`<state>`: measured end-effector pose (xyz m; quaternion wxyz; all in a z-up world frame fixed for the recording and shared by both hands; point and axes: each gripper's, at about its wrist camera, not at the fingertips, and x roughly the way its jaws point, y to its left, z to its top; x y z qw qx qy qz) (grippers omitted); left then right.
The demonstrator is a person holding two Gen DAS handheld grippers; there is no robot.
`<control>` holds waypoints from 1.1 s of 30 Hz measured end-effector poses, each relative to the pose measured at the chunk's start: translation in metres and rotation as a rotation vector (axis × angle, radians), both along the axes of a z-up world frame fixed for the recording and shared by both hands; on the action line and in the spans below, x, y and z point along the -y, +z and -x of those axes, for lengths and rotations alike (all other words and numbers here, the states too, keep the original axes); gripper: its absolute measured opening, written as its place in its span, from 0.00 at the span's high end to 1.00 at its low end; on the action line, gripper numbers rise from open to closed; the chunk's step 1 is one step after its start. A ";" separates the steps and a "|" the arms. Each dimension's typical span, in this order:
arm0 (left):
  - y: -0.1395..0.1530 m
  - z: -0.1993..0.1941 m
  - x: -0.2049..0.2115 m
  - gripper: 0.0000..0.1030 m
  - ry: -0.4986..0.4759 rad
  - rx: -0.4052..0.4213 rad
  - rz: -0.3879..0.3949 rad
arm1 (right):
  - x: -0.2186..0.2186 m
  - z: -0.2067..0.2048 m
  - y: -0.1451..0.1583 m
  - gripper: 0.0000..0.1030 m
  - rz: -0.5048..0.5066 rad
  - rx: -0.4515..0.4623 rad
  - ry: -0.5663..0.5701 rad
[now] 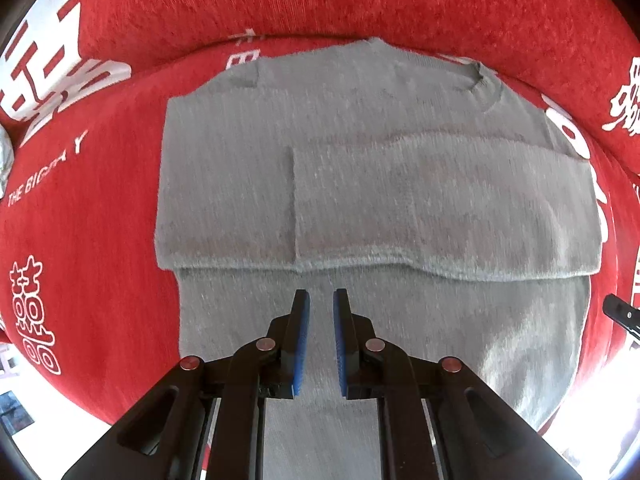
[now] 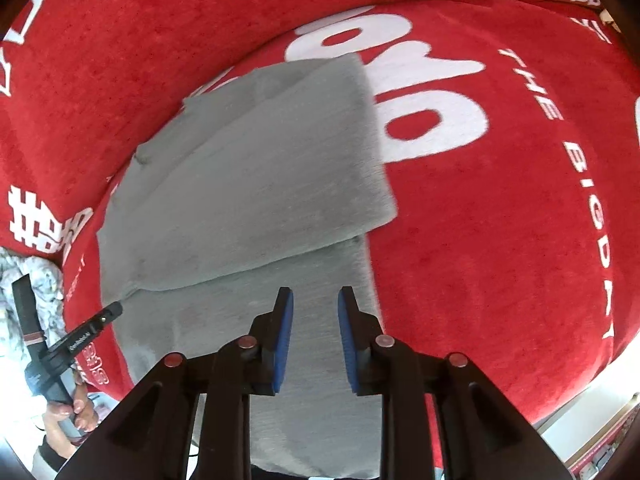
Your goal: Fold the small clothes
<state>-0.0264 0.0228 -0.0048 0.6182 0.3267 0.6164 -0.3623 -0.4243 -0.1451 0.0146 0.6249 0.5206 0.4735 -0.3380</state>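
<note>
Left hand-held gripper (image 1: 321, 300) at lower centre, jaws apart, empty, above grey sweater (image 1: 360, 168). Right hand-held gripper (image 2: 315, 300) likewise parted, empty. Sweater lies centre frame on red blanket (image 1: 100, 208), sleeve folded across.

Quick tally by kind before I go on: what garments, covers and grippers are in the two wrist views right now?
Grey sweater: 1
Red cover with white print: 1
Grippers: 2, the left gripper and the right gripper, both open and empty
Total: 4
</note>
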 end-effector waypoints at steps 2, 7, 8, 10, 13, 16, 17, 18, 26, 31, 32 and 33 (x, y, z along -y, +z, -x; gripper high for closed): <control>-0.002 0.003 -0.002 0.87 -0.011 -0.001 -0.012 | -0.003 -0.003 0.001 0.75 -0.006 0.003 0.009; -0.005 0.006 -0.004 0.87 -0.026 -0.026 -0.035 | -0.005 -0.008 -0.002 0.75 -0.026 0.014 0.013; -0.005 0.007 -0.005 0.87 -0.024 -0.033 -0.031 | -0.005 -0.008 -0.003 0.75 -0.029 0.015 0.012; -0.004 0.008 -0.008 0.87 -0.025 -0.038 -0.016 | -0.004 -0.009 -0.003 0.63 -0.035 0.020 0.016; -0.003 0.010 -0.011 0.08 -0.009 -0.054 -0.011 | -0.004 -0.013 -0.001 0.52 -0.026 0.026 0.039; 0.005 0.014 -0.014 0.00 -0.002 0.005 0.010 | -0.003 -0.014 0.000 0.46 -0.028 0.037 0.058; 0.005 0.015 -0.013 0.00 -0.003 0.013 0.002 | -0.002 -0.014 0.000 0.43 -0.029 0.042 0.061; 0.005 0.016 -0.012 0.00 0.001 0.017 -0.007 | -0.002 -0.013 0.000 0.36 -0.030 0.050 0.065; 0.009 0.029 -0.012 0.00 0.044 0.043 -0.045 | -0.002 -0.004 0.002 0.25 -0.058 0.091 0.079; 0.011 0.038 -0.019 0.00 0.064 0.061 -0.061 | -0.002 0.005 -0.003 0.24 -0.089 0.109 0.087; 0.012 0.040 -0.023 0.00 0.072 0.061 -0.064 | -0.002 0.006 -0.003 0.24 -0.093 0.113 0.090; 0.012 0.042 -0.024 0.00 0.077 0.062 -0.067 | -0.002 0.008 -0.005 0.24 -0.102 0.119 0.095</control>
